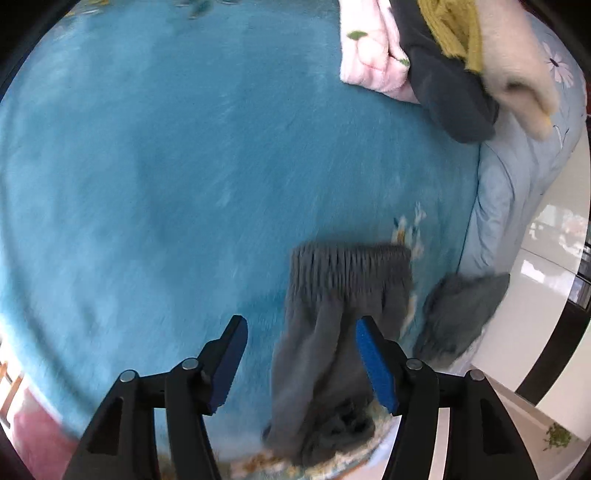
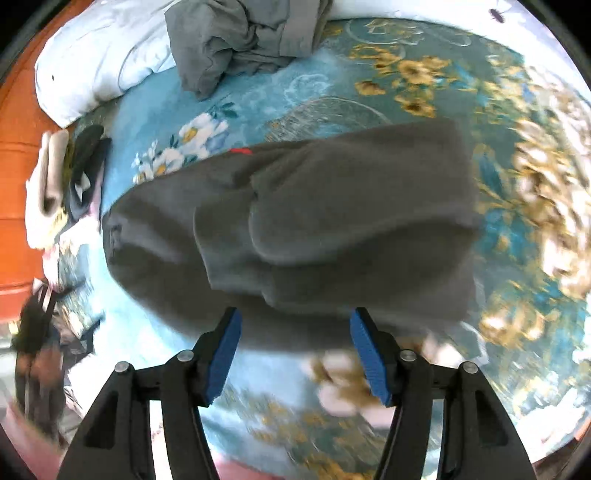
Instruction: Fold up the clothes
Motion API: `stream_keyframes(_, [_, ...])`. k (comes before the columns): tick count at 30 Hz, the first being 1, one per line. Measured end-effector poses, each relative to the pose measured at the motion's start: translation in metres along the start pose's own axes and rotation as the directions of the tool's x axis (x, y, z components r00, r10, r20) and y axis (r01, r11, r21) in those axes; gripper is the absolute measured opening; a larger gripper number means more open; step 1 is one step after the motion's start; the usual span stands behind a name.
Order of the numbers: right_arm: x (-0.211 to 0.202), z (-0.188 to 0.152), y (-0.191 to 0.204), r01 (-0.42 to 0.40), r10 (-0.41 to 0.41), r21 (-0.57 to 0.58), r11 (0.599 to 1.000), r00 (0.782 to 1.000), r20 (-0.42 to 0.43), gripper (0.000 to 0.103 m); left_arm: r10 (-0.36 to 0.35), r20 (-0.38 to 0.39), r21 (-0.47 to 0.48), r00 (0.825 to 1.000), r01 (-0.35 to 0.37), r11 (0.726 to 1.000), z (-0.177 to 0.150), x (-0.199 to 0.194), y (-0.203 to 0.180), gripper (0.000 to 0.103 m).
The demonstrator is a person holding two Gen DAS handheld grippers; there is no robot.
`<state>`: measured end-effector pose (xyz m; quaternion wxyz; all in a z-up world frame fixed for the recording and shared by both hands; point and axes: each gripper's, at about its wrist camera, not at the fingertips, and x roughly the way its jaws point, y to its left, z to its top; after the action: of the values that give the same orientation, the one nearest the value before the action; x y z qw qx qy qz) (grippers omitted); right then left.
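In the left wrist view a grey garment (image 1: 332, 332) with a ribbed waistband (image 1: 351, 269) lies on the blue blanket (image 1: 166, 184) near the bed's corner. My left gripper (image 1: 301, 320) is open above it. The cloth runs between the fingers, close against the right blue pad (image 1: 375, 362), and the left pad stands clear of it. In the right wrist view a dark grey garment (image 2: 314, 221) with a small red tag (image 2: 242, 150) is spread across the flowered blanket (image 2: 424, 81). My right gripper (image 2: 295, 312) is open at its near edge, with nothing pinched between the pads.
A pile of folded clothes, pink (image 1: 369, 55), dark grey (image 1: 450, 99), yellow (image 1: 454, 33) and cream (image 1: 517, 74), sits at the bed's far right. Another grey cloth (image 1: 461, 317) hangs at the bed edge beside white floor (image 1: 546, 295). A white pillow (image 2: 99, 66) and a crumpled grey garment (image 2: 240, 40) lie at the back.
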<state>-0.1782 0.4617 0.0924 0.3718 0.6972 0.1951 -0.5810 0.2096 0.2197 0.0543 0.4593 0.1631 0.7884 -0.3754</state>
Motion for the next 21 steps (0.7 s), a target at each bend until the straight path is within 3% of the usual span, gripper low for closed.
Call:
stream_keyframes(7, [-0.036,-0.034,-0.031,0.101,-0.097,0.139,0.985,0.995,-0.03,0.063,-0.054,0.005,0.08,0.999,0.053,0.995,0.017,0.048,-0.005,0.068])
stream_keyframes(12, [-0.048,-0.045,-0.028,0.138,-0.132,0.156,0.978,0.99,-0.049,0.063,-0.093,0.03,0.049,0.995,0.092,0.995,0.015,0.056,0.0,0.075])
stream_keyframes(13, [-0.05,-0.046,-0.026,0.137,-0.131,0.155,0.978,0.99,-0.048,0.063,-0.107,0.018,0.051,0.994,0.106,0.993,0.015,0.056,0.0,0.073])
stream_keyframes(19, [-0.045,-0.038,0.014,0.141,-0.138,0.06,0.988,0.989,-0.051,0.063,-0.145,-0.004,0.001,0.989,0.145,0.989,0.013,0.044,-0.003,0.038])
stream_keyframes(21, [-0.045,-0.035,0.028,0.134,-0.133,0.018,0.991,0.99,-0.045,0.063,-0.153,0.004,-0.002,0.988,0.153,0.988,0.011,0.035,-0.005,0.034])
